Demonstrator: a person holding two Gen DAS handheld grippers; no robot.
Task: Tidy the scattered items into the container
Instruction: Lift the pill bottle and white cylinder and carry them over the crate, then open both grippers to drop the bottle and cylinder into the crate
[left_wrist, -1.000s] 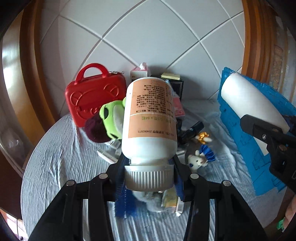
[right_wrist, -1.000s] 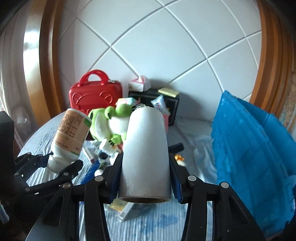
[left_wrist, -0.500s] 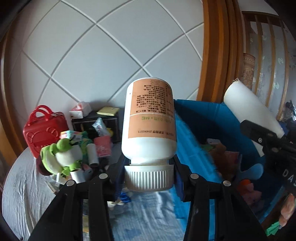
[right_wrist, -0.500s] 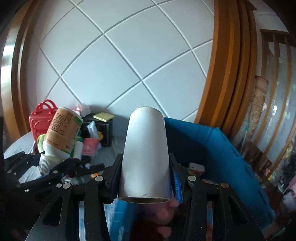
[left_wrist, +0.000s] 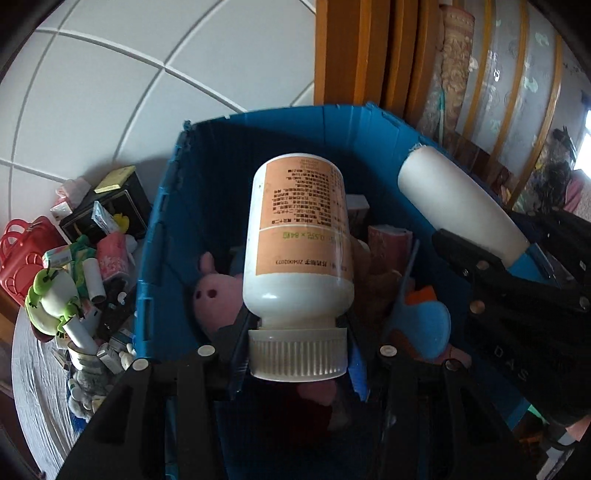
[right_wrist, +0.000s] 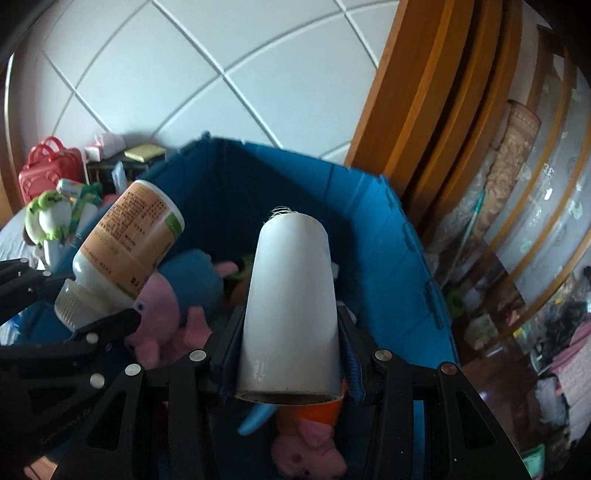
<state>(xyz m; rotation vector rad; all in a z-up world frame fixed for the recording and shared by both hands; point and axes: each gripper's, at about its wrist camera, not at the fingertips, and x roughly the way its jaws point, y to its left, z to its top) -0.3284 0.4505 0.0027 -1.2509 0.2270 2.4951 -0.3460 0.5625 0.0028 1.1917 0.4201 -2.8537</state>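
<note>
My left gripper (left_wrist: 297, 354) is shut on the ribbed cap of a white bottle with an orange label (left_wrist: 299, 236). It holds the bottle above the open blue container (left_wrist: 162, 229); the bottle also shows in the right wrist view (right_wrist: 125, 251). My right gripper (right_wrist: 290, 365) is shut on a white roll (right_wrist: 291, 306), also above the container (right_wrist: 376, 236); the roll shows in the left wrist view (left_wrist: 458, 206). Inside the container lie pink pig plush toys (left_wrist: 218, 299) and other items.
Scattered items remain on the striped table left of the container: a green frog plush (left_wrist: 51, 299), a red case (left_wrist: 18, 251), a black box (left_wrist: 107, 210), small tubes and packets. A wooden frame (right_wrist: 424, 110) and a tiled wall stand behind.
Both grippers have swung right from the table and now hover over the blue container, each still holding its item. The view now looks down into the container.
</note>
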